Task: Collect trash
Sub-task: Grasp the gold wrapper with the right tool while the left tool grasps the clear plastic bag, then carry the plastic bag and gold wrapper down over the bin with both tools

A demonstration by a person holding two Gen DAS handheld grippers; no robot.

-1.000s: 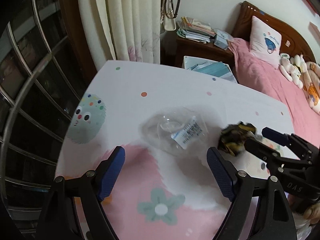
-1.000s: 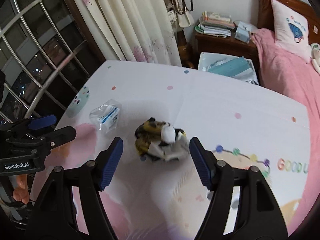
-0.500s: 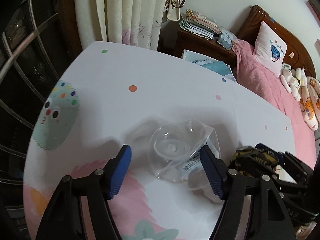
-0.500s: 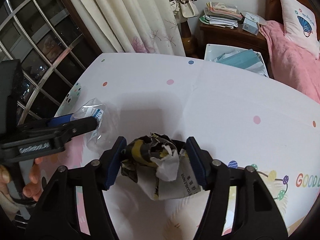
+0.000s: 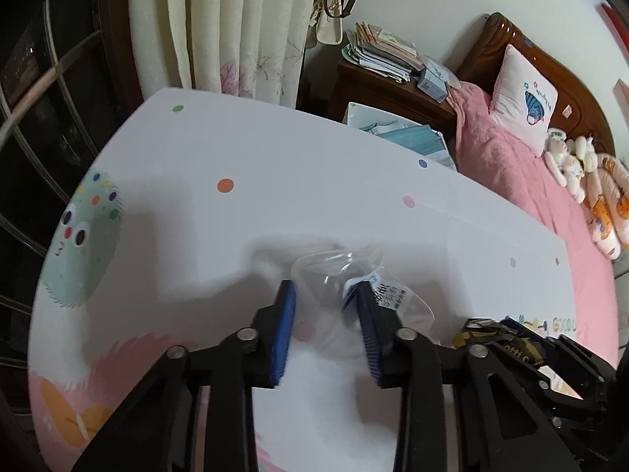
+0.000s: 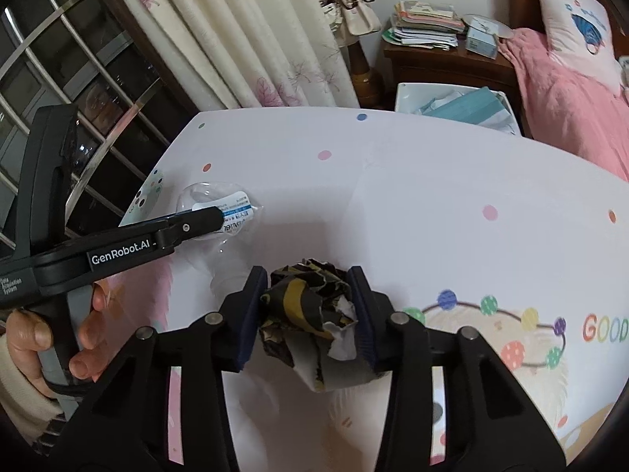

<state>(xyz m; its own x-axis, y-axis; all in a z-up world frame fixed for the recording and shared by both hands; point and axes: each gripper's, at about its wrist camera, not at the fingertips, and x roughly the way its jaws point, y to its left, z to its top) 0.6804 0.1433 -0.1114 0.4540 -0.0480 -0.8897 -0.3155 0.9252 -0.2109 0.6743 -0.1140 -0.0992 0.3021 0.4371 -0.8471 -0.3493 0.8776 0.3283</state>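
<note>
My left gripper (image 5: pixel 325 295) is shut on a clear plastic cup (image 5: pixel 334 275) with a white and blue label, squeezing it above the table. The cup also shows in the right wrist view (image 6: pixel 220 212), held by the left gripper (image 6: pixel 204 212). My right gripper (image 6: pixel 304 283) is shut on a crumpled black and yellow wrapper (image 6: pixel 310 310), lifted off the table. That wrapper shows at the lower right of the left wrist view (image 5: pixel 495 338).
The table (image 5: pixel 275 181) has a white cloth with coloured dots and cartoon prints. Beyond its far edge stands a white bin (image 6: pixel 452 102) holding teal and white papers, beside a wooden nightstand (image 6: pixel 444 59) and a pink bed (image 5: pixel 523 181). Curtains (image 6: pixel 243 31) hang behind.
Both grippers have closed further on their items and risen. The left now squeezes the plastic cup tight; the right has lifted the wrapper higher off the table.
</note>
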